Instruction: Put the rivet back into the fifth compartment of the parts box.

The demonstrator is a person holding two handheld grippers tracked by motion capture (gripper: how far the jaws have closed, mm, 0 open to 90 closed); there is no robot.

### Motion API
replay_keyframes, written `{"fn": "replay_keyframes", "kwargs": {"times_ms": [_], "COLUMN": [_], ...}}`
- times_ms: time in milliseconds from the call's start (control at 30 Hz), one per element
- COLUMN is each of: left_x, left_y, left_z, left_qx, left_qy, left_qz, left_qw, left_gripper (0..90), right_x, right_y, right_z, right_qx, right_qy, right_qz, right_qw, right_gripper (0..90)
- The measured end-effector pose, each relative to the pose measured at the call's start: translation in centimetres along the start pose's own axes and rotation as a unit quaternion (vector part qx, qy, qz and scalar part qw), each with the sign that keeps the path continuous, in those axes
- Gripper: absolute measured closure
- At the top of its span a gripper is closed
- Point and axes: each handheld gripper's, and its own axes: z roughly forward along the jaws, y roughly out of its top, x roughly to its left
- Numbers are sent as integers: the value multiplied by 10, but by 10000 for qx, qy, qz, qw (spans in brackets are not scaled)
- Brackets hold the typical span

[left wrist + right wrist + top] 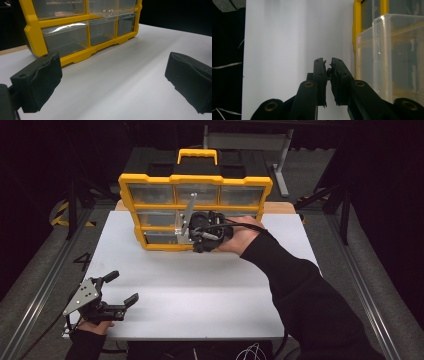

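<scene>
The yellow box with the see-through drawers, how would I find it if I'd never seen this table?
Look at the white table and go to its far edge. There stands the yellow box, upright, with rows of clear plastic drawers in front and a yellow carry handle on top. Nothing else on the table is yellow; the right tool, shut, is right in front of its lower drawers.

The drawer cabinet (195,212) stands at the far edge of the table (200,290), near the middle. The right gripper (192,237) sits against its front. The left gripper (122,290) lies at the near left corner, well apart from both.
</scene>
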Motion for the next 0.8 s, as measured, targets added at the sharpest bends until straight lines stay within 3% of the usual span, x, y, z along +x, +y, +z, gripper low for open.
{"fn": "replay_keyframes", "kwargs": {"times_ms": [300, 800], "left_x": [0, 0], "left_y": [0, 0], "left_z": [0, 0], "left_qx": [-2, -2], "left_qy": [-11, -15], "left_qz": [-9, -16], "left_qw": [10000, 10000], "left_gripper": [20, 20], "right_x": [-29, -67], "right_y": [2, 2], "right_z": [-13, -8], "right_qx": [-80, -71], "right_qy": [-156, -431], "right_qz": [234, 702], "right_qw": [9996, 9966], "right_gripper": [826, 826]}}
